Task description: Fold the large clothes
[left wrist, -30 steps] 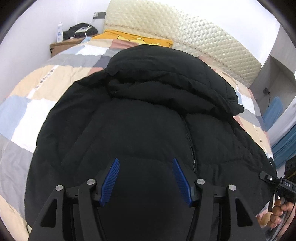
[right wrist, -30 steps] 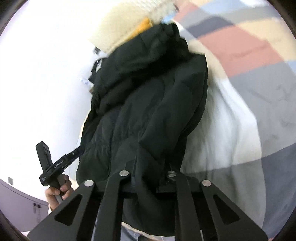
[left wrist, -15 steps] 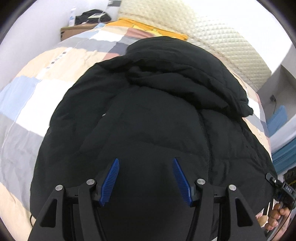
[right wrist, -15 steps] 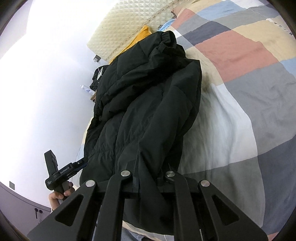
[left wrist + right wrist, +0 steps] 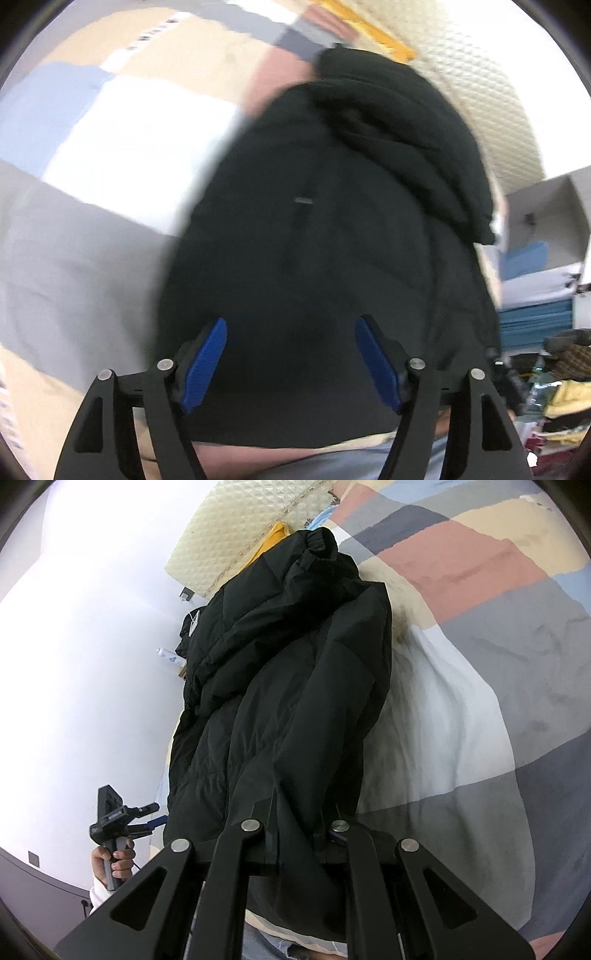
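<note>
A bed (image 5: pixel 480 686) fills most of both views, covered with a patchwork quilt (image 5: pixel 122 122) in blocks of white, grey, pale blue, beige and dusty pink. At its head stands a cream headboard (image 5: pixel 236 528) padded in a raised diamond pattern, with a yellow-orange cloth (image 5: pixel 275 535) lying against it. The wall (image 5: pixel 74 646) beside the bed is plain white and brightly lit. A white bottle (image 5: pixel 170 657) stands near that wall. On the far side, blurred, are a pale cabinet (image 5: pixel 546 206), blue panels (image 5: pixel 535 321) and a heap of mixed clothes (image 5: pixel 561 391).
</note>
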The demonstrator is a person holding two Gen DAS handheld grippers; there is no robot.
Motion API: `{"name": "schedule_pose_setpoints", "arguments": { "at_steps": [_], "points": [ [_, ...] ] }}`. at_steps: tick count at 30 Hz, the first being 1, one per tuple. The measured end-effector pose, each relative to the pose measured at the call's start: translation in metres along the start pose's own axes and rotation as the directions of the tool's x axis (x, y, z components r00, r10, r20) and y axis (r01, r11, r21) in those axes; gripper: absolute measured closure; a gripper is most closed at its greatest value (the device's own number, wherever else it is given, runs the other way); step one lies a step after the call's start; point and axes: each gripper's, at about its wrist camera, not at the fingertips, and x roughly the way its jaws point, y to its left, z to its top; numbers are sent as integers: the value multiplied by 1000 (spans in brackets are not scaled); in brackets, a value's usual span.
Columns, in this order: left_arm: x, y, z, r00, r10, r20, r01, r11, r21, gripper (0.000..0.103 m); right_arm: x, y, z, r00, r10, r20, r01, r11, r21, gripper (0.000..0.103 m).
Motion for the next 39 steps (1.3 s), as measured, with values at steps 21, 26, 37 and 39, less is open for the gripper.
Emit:
{"name": "schedule_pose_setpoints", "arguments": {
  "at_steps": [21, 26, 37, 39],
  "points": [
    [40, 71, 6, 971, -210, -115, 192, 971, -144, 18, 13, -35, -6, 997, -36, -70, 50, 978, 202, 70],
    [30, 38, -3, 938, -315, -142, 319, 948, 6, 18, 13, -37, -8, 996, -56, -75, 71, 975, 211, 57],
    [67, -4, 4, 958, -168, -235, 182, 982, 41, 25, 25, -39, -5, 993, -64, -97, 83, 975, 205, 43],
    [66, -7, 4, 960, -167, -227, 180, 983, 40, 35, 23, -32, -3, 995, -57, -85, 70, 984, 162, 57]
  ]
}}
